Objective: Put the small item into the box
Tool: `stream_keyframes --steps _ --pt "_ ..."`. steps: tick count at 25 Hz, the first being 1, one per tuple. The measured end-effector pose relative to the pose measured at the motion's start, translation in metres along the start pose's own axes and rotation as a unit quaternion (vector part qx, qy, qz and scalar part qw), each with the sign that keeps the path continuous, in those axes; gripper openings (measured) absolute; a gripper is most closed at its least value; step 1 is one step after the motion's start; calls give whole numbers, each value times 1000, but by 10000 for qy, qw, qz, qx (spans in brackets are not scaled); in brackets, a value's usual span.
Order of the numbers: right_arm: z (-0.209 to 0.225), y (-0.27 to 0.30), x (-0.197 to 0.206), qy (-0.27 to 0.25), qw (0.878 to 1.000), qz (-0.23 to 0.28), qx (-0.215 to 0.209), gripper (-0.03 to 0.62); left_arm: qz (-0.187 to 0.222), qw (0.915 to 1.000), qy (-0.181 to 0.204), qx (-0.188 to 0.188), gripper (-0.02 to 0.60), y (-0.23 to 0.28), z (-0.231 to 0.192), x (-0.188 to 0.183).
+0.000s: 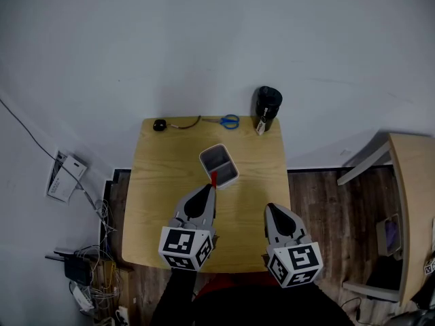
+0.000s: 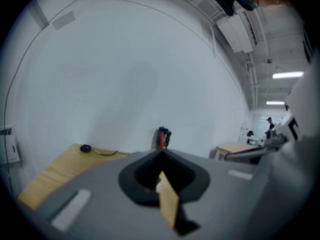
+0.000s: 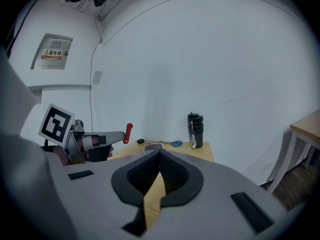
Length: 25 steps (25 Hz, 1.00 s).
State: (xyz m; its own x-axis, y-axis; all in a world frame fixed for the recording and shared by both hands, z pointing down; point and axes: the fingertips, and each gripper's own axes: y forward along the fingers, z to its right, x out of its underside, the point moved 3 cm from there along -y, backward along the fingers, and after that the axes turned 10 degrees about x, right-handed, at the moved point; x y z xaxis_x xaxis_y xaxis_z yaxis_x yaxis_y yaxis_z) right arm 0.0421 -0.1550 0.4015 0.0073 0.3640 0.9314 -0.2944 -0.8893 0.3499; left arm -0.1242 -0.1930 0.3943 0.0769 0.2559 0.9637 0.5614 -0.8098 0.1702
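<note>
A small red item point(image 1: 213, 178) sticks out of the tips of my left gripper point(image 1: 211, 189), which is shut on it. It hangs just at the near corner of the white two-compartment box point(image 1: 219, 164) in the middle of the wooden table point(image 1: 163, 182). In the left gripper view the red item point(image 2: 161, 137) shows just beyond the shut jaws. From the right gripper view I see the left gripper point(image 3: 123, 135) holding the red item point(image 3: 128, 132) upright. My right gripper point(image 1: 270, 208) is shut and empty over the table's near right part, apart from the box.
At the table's far edge stand a black bottle point(image 1: 268, 109), blue scissors point(image 1: 230, 121) and a small black round thing with a cable point(image 1: 160, 125). A second table point(image 1: 414, 202) stands to the right. Cables and devices point(image 1: 81, 270) lie on the floor at left.
</note>
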Motion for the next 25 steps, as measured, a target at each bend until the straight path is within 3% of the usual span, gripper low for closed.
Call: stream_keyframes --steps 25 --pt "14 69 14 69 9988 -480 -28 8 -897 9959 -24 67 5 75 -30 46"
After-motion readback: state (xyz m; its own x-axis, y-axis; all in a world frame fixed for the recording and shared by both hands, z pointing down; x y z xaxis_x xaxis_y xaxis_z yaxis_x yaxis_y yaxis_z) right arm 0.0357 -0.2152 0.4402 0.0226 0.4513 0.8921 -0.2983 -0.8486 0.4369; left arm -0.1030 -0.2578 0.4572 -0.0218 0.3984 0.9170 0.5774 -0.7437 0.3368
